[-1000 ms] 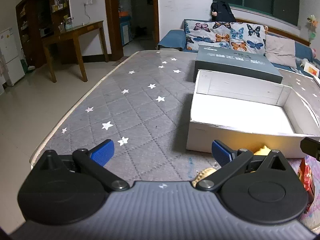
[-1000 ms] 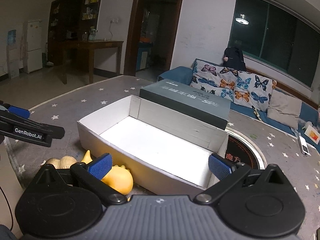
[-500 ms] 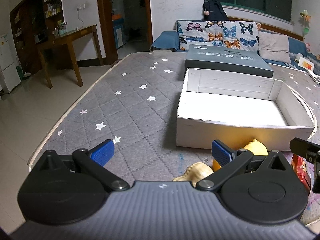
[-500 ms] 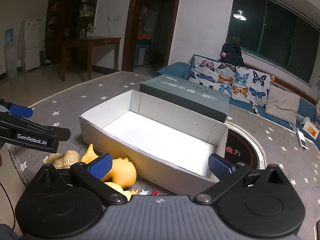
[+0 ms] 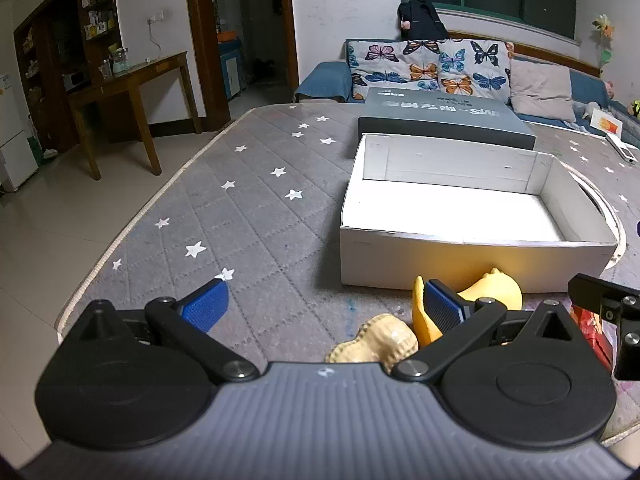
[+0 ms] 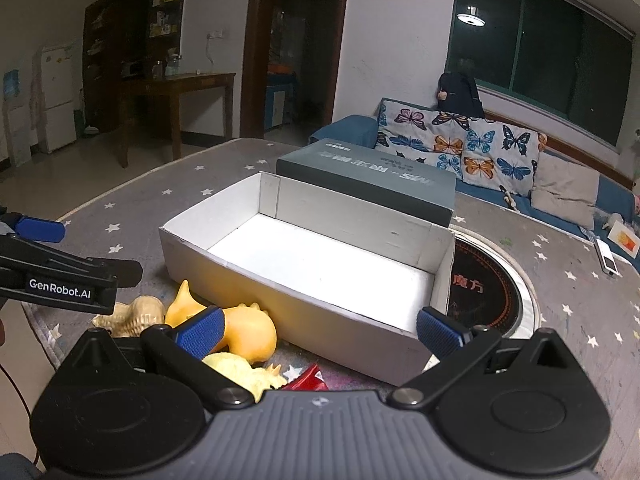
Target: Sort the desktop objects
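White cardboard box (image 6: 400,276) sits open on the grey star-print table cover (image 5: 248,216), nothing inside it yet as far as both views show, so sorting looks barely begun, if at all. All the small stuff lies outside, bunched just in front of the box's near wall: orange-yellow rubbery toy (image 6: 250,330), w/ a pointed fin sticking up, tan shell-shaped piece (image 5: 378,342) beside it, paler spiky yellow toy (image 6: 244,372) closer to the right wrist cam, and a red wrapper-like bit (image 6: 308,378), partly hidden by the gripper body so can't say what it is. Left gripper (image 5: 324,308) hangs low over the cover, jaws spread wide, nothing between them; its right pad sits in front of the orange toy in view, contact can't be judged. Right gripper (image 6: 320,328) likewise wide apart and carrying nothing, aimed over the toys toward the box. Dark grey lidded box (image 5: 444,120) lies behind the white one, touching or nearly so. My read: 0 items placed, approx. 4 left to move; next step prob. a pick of the shell or orange toy, both near the left gripper.
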Available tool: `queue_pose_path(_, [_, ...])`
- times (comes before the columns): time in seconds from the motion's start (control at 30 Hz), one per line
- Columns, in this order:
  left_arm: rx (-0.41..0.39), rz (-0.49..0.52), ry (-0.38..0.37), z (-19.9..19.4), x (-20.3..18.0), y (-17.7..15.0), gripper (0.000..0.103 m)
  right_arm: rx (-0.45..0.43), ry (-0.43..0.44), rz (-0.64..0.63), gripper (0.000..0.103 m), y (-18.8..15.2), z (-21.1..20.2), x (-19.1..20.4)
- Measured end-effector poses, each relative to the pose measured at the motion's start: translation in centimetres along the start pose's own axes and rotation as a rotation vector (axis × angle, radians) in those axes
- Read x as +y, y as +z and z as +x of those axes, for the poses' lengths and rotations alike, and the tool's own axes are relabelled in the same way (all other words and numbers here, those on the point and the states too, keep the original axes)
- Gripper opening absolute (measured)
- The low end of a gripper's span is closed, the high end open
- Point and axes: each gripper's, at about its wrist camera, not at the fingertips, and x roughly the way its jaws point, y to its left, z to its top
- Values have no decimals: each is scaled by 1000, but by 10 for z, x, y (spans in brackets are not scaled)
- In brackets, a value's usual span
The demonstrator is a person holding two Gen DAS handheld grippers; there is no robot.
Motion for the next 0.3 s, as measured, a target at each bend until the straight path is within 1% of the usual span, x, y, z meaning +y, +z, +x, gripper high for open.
queue_pose_path(0.17, [2, -8, -8, 0, 1, -1, 103, -5, -6, -3, 103, -2, -4, 0])
queue_pose_path(0.3, [-3, -3, 9, 1, 0, -2, 103, -7, 0, 1, 103, -2, -6, 0])
